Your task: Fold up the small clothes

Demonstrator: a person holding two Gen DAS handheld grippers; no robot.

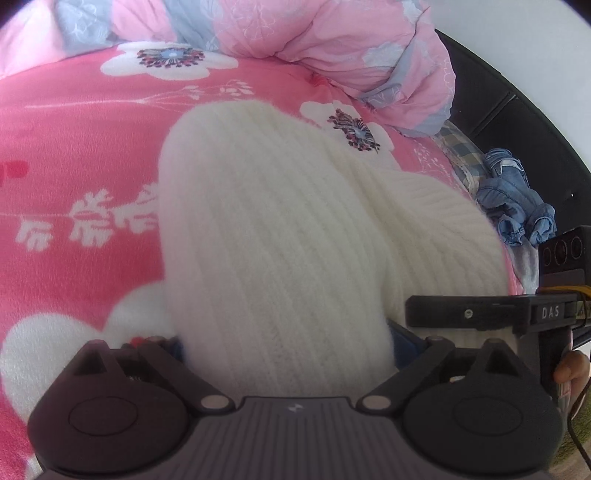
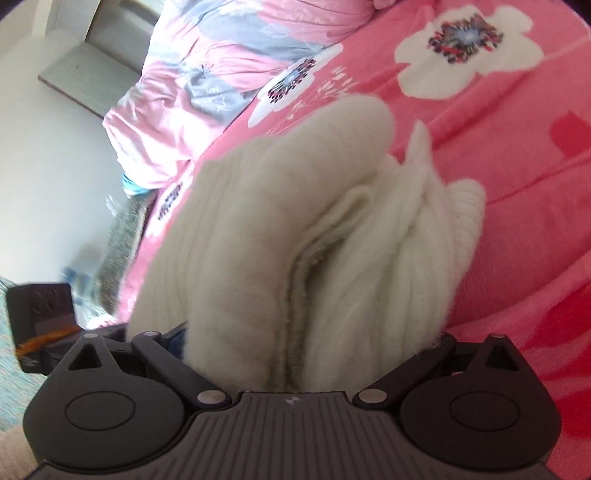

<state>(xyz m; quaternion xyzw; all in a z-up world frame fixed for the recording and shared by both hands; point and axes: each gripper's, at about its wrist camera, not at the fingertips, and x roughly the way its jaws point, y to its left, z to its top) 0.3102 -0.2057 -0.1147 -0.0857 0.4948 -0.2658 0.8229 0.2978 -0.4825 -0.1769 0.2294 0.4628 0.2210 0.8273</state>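
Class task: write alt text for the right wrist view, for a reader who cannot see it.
A bunched, folded white knit garment fills the middle, running down between the right gripper's wide-set jaws. It hangs over a pink flowered blanket, with a crumpled pink and grey quilt behind.

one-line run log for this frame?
phase: fold | item: white knit bunched, on pink blanket | left claw: knit between fingers, grip unclear | right claw: same | aside: blue garment

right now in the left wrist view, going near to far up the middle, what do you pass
left gripper → white knit garment → pink floral blanket → crumpled pink and blue quilt
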